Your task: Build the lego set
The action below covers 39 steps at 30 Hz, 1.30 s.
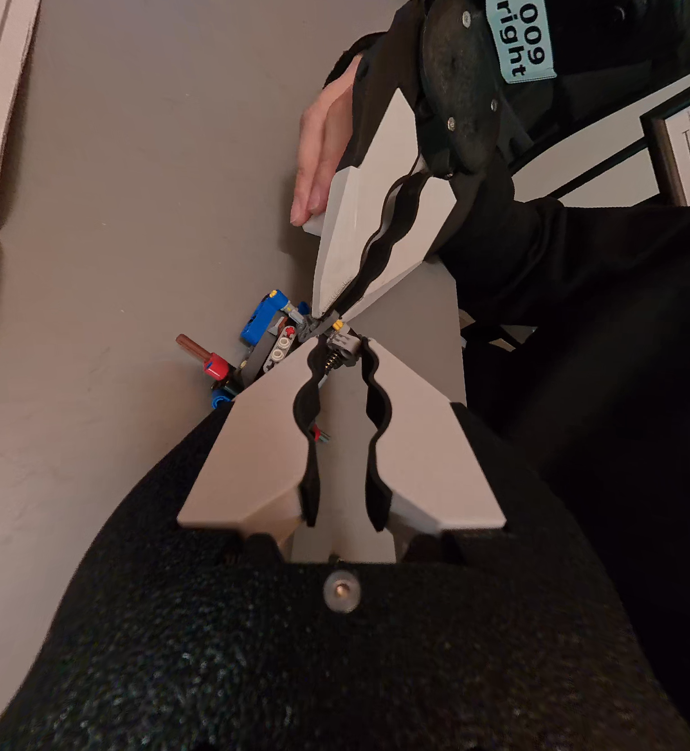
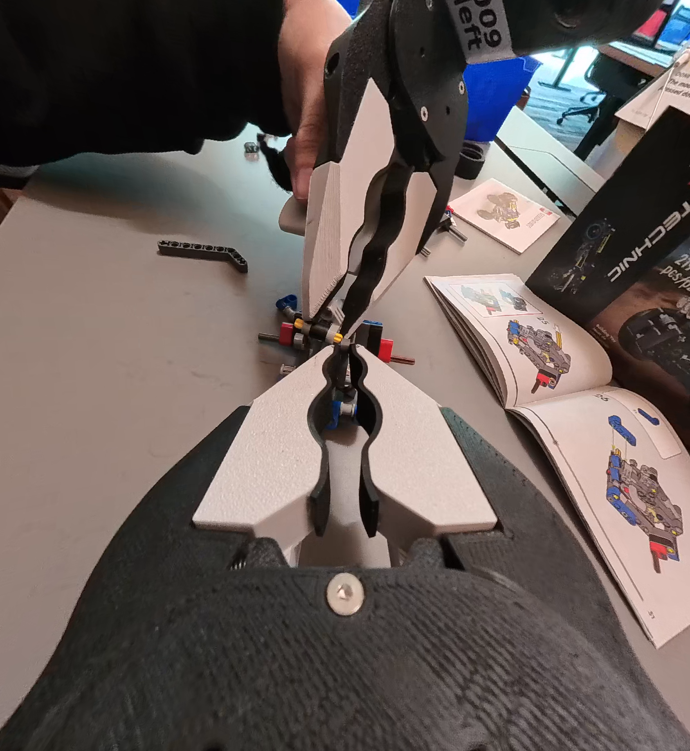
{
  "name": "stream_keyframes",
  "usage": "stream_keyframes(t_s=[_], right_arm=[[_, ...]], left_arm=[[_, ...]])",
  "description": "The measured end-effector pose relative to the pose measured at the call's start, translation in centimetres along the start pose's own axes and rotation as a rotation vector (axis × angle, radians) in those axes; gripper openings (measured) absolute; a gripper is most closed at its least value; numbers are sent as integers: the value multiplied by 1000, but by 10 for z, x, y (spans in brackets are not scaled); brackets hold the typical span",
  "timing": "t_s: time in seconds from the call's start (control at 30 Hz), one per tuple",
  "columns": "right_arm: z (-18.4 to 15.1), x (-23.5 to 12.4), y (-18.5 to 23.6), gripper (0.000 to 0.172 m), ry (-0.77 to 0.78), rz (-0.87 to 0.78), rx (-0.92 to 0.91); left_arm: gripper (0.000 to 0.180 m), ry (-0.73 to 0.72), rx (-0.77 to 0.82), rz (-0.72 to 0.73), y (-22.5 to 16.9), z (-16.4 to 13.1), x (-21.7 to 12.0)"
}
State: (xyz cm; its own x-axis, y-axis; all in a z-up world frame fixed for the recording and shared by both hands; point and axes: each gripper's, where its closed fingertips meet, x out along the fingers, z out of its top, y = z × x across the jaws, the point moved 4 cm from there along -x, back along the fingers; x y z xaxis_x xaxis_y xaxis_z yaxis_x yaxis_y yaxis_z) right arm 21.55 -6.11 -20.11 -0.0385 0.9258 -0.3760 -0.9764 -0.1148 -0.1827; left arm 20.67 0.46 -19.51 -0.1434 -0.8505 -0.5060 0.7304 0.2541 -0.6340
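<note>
A small brick model (image 1: 268, 325) with blue, red and grey parts lies on the grey table (image 1: 131, 203). My left gripper (image 1: 340, 345) is shut on the model's light grey part with a coil spring (image 1: 341, 345). The right wrist view shows the left gripper (image 2: 329, 325) from above, closed at the bar with yellow pins (image 2: 318, 330). My right gripper (image 2: 344, 351) is shut on a thin dark grey piece (image 2: 341, 365) that stands at the model (image 2: 375, 337). In the left wrist view the right gripper (image 1: 321, 319) comes down from the top, its tips meeting mine over the model.
An open instruction booklet (image 2: 558, 386) and a dark product box (image 2: 640, 264) lie to the right. A bent dark grey beam (image 2: 205, 254) lies at the left. A small leaflet (image 2: 506, 215), a black tyre (image 2: 471, 160) and a blue bin (image 2: 497, 93) are farther back. My left and right fingertips are right by each other.
</note>
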Motion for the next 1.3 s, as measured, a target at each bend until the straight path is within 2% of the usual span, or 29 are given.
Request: stream_keyframes(t_s=[0.03, 0.5, 0.8, 1.07, 1.3], right_arm=[[0, 0, 0, 0, 1, 0, 0], [-3, 2, 0, 4, 22, -36, -13], [-1, -6, -2, 35, 47, -98, -11], [-4, -11, 9, 43, 84, -175, 40], [-3, -16, 7, 45, 95, -332, 43]], left_arm=[[14, 6, -1, -3, 0, 0, 0], [14, 23, -10, -6, 3, 2, 1], [14, -54, 3, 52, 4, 7, 2], [14, -132, 18, 83, 0, 6, 4], [14, -182, 19, 97, 0, 8, 5]])
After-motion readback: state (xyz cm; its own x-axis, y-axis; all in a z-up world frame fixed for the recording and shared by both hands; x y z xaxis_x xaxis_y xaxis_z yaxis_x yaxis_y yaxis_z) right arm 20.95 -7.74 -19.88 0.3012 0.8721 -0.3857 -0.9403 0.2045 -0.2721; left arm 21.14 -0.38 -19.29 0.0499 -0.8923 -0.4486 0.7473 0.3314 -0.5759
